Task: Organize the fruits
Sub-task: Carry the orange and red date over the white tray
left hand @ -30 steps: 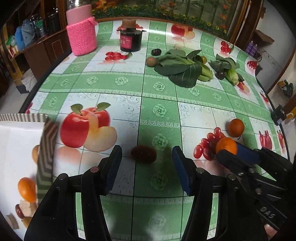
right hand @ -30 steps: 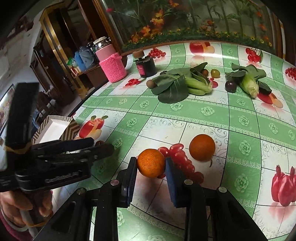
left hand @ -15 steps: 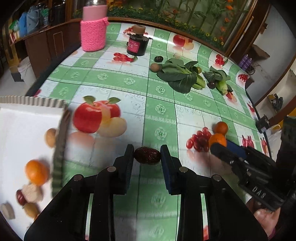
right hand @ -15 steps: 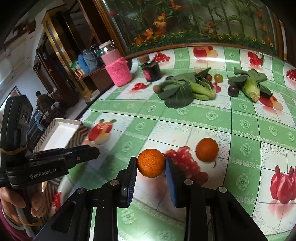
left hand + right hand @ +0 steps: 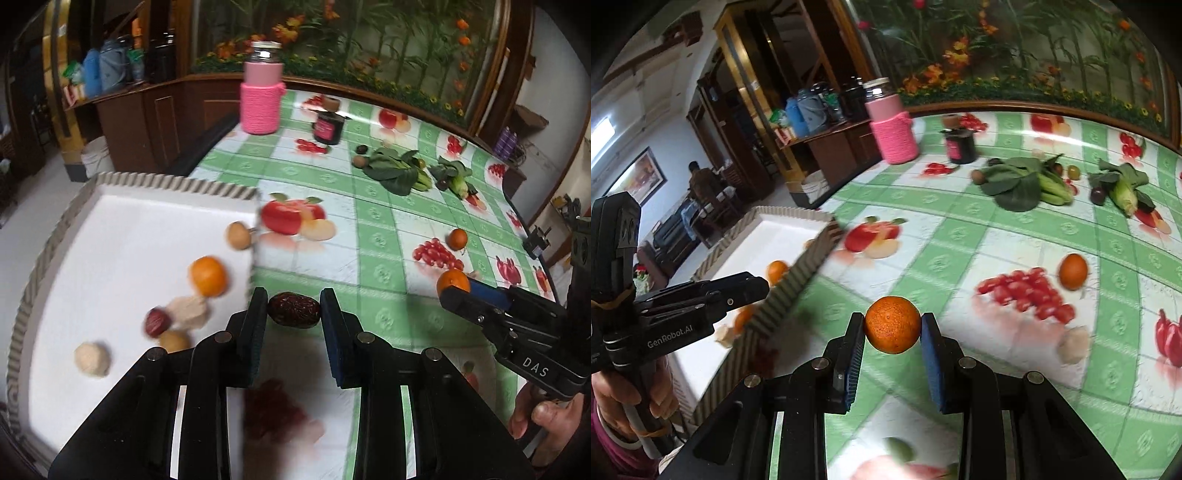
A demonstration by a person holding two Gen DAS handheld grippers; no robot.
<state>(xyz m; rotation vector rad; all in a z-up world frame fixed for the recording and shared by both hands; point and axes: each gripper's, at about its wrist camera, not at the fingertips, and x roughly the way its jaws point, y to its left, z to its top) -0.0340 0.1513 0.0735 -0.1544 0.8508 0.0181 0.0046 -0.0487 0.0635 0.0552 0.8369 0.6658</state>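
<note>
Glossy vinyl tablecloth [image 5: 376,206] over the table, green-and-white check with printed apples, grapes, cherries and peppers; sheen and glare on it. Dark wood cabinets and shelving off the far-left edge, floral mural along the back wall, a seated person in the background of the right wrist view.

Left gripper [image 5: 293,314] clenched on a red date [image 5: 293,309], wrinkled, dark maroon, oblong, pinched end to end between blue ribbed pads, held just past the right wall of the tray. White tray [image 5: 122,229] with striped corrugated rim sits at the table's left edge; inside it: a smooth tangerine [image 5: 207,277], another red date [image 5: 158,322], pale beige lumpy pieces, small tan round fruits, all blurred.

Right gripper [image 5: 892,332] clenched on an orange [image 5: 892,325], round, pebbled skin, squeezed between blue pads, lifted above the cloth, near the tray's corner. A second orange [image 5: 1073,271] lies on the cloth beside the printed grapes, well apart from both grippers.

Far side: pink knitted-sleeve jar [image 5: 261,99] with metal lid, upright; small black jar [image 5: 328,127] with pink label near it; leafy bok choy [image 5: 397,171] flat on the cloth, a brown round fruit touching its left side; more greens [image 5: 1123,188] to the right with a dark purple round fruit just beside.
</note>
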